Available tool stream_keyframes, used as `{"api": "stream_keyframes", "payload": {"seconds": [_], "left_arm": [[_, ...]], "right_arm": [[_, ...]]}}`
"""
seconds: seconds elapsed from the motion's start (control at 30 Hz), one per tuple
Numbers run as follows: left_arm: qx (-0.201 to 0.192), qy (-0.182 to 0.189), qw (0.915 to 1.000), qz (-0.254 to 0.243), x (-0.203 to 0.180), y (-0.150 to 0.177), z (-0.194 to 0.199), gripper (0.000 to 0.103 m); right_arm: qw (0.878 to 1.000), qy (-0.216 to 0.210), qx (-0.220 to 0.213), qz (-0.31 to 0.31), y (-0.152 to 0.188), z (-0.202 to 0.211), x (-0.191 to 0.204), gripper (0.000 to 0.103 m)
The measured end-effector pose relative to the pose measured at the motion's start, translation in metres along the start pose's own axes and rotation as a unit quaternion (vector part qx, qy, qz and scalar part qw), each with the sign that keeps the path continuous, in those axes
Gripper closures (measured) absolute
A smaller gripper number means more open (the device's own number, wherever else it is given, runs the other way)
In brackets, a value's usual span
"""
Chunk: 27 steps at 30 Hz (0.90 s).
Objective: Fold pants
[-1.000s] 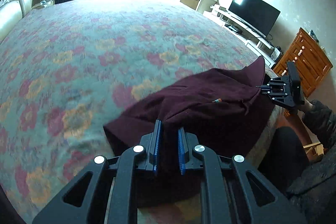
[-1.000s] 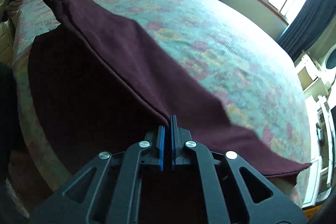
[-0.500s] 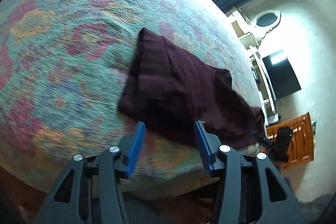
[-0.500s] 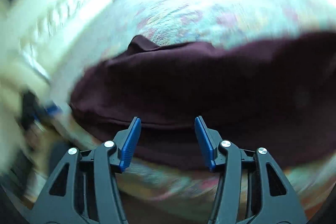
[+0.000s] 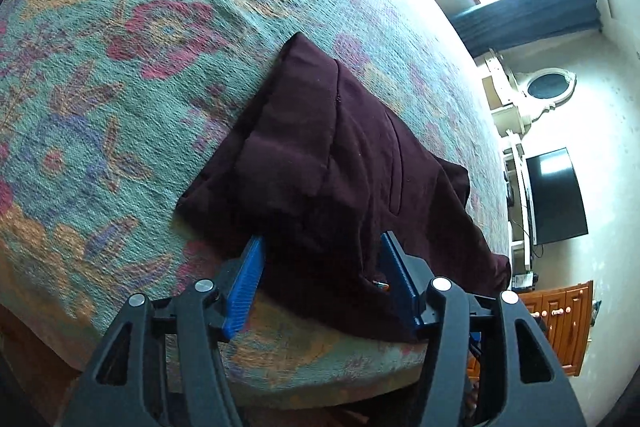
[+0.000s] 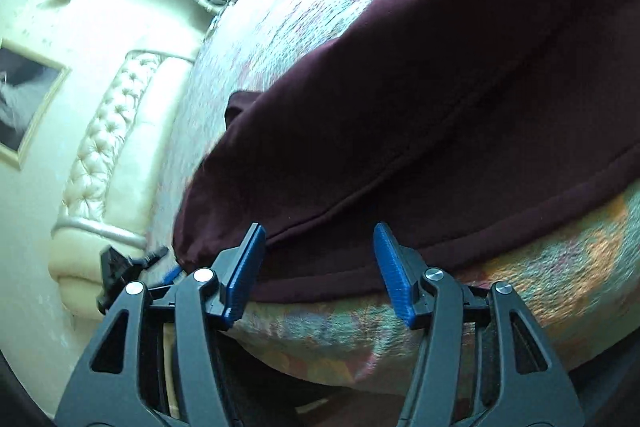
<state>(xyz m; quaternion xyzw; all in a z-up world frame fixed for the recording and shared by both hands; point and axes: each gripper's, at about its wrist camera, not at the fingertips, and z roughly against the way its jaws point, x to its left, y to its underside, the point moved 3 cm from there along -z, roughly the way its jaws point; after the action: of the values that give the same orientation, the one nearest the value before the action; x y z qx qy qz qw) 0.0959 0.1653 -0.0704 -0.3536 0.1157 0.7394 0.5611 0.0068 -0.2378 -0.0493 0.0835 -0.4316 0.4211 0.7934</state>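
Dark maroon pants (image 5: 328, 163) lie folded over on the flowered bedspread (image 5: 120, 75), near the bed's front edge. My left gripper (image 5: 322, 285) is open, its blue pads on either side of the pants' near edge, holding nothing. My right gripper (image 6: 318, 269) is open too, at the near hem of the pants (image 6: 420, 99), which fill most of the right wrist view. The left gripper (image 6: 132, 265) shows small and dark at the left there, beside the cloth's end.
A cream tufted headboard (image 6: 116, 131) stands left of the bed. A TV (image 5: 556, 195), a white dresser with an oval mirror (image 5: 548, 87) and a wooden chest of drawers (image 5: 560, 323) stand along the far wall. The bed edge (image 6: 360, 331) drops off just below my grippers.
Both grippers let go of the pants and opened. The pants now lie folded on the bed. Both grippers have moved in close to the cloth's near edge.
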Motion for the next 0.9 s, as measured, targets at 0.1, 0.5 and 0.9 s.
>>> {"api": "stream_keyframes", "payload": {"seconds": [0.1,0.5,0.9], "left_arm": [[-0.013,-0.024,0.9996,0.012,0.003,-0.002,-0.001,0.069],[-0.039,-0.053,0.9964,0.053,0.01,-0.001,0.023,0.102],[-0.072,-0.184,0.98,-0.028,0.045,-0.002,0.058,0.099]], "right_arm": [[0.999,-0.01,-0.018,-0.03,0.001,-0.004,-0.003,0.043],[0.996,0.016,-0.071,-0.044,0.017,0.005,0.011,0.101],[0.989,0.033,-0.139,-0.034,-0.008,0.121,-0.017,0.051]]}}
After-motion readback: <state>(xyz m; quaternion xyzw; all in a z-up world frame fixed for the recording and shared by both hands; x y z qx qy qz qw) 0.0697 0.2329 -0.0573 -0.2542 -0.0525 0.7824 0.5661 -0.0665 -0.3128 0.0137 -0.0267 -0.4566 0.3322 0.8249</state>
